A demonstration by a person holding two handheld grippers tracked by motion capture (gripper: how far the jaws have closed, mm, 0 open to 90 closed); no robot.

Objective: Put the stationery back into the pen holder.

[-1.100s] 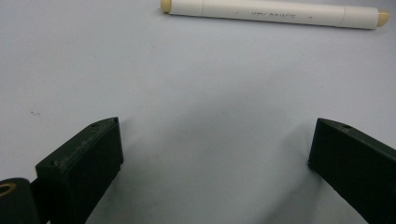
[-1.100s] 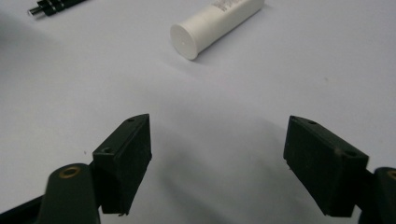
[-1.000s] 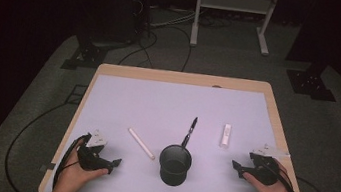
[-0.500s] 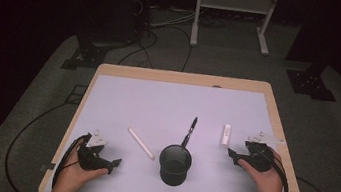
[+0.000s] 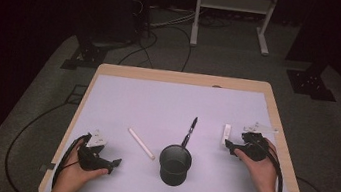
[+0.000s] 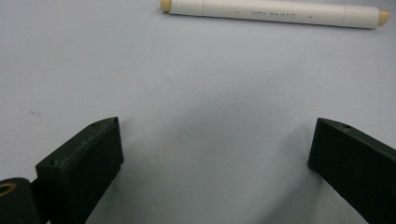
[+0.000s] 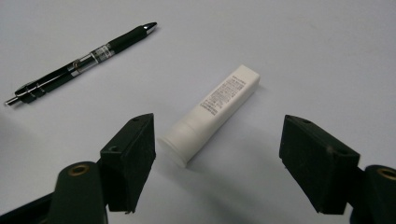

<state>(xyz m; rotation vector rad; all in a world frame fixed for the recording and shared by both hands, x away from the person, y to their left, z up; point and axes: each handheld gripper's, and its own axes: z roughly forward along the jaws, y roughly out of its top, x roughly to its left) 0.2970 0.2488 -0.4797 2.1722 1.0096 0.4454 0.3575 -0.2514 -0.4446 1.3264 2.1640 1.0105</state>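
A white tube (image 5: 226, 134) lies at the table's right, printed side up (image 7: 215, 109). My right gripper (image 5: 230, 148) hovers just behind it, open (image 7: 219, 130). Its jaws have just been closing a little, and the tube's cap end sits between the tips near the left jaw, untouched. A black pen (image 5: 189, 131) (image 7: 84, 60) lies left of the tube. Below the pen stands a black cup (image 5: 175, 164). A white marker (image 5: 141, 143) (image 6: 275, 13) lies ahead of my left gripper (image 5: 112, 165), which rests open (image 6: 215, 149) at the front left, holding nothing.
The pale table top (image 5: 167, 105) has a wooden rim. Beyond the far edge are floor cables and a white metal stand (image 5: 232, 3). Cables trail from both grippers over the table's front corners.
My right gripper has moved forward and a little left, up to the white tube. The left gripper and the objects have stayed put.
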